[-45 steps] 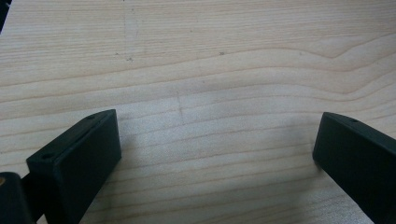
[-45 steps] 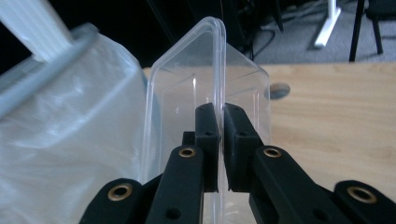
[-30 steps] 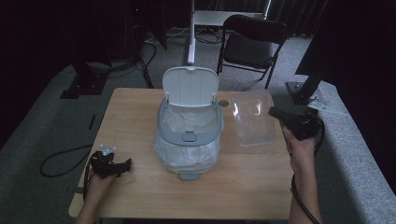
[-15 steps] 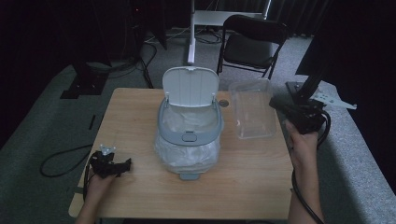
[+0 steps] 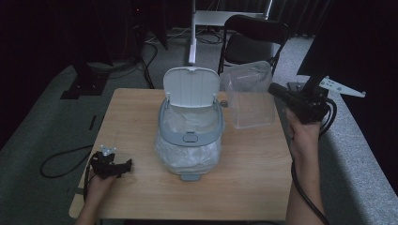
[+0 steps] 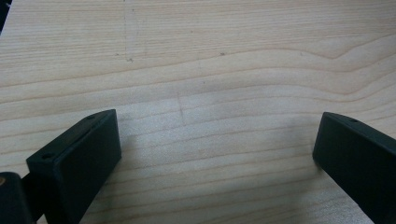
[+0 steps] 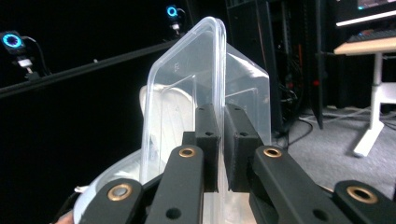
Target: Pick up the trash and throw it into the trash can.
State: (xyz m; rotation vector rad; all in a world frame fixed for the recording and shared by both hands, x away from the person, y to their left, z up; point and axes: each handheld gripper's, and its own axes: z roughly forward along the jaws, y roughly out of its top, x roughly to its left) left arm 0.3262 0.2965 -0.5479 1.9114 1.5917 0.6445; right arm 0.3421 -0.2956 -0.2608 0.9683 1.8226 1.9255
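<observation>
A clear plastic container (image 5: 246,96) hangs tilted on its side above the table's right part, beside the bin. My right gripper (image 5: 277,90) is shut on its wall; in the right gripper view the two jaws pinch the thin clear wall of the container (image 7: 205,79) at my right gripper (image 7: 221,140). A grey-blue bin (image 5: 190,133) with a raised white lid (image 5: 191,87) and a plastic liner stands mid-table. My left gripper (image 5: 126,165) rests on the table's near left corner; in its own view my left gripper (image 6: 217,154) stands open over bare wood.
The wooden table (image 5: 253,178) has free room along its front and left. A black folding chair (image 5: 256,40) and a white stand pole (image 5: 192,33) are behind the table. Cables lie on the grey carpet at the left.
My right gripper has lifted the clear container off the table and tipped it from lying flat onto its side. The left hand has stayed where it was.
</observation>
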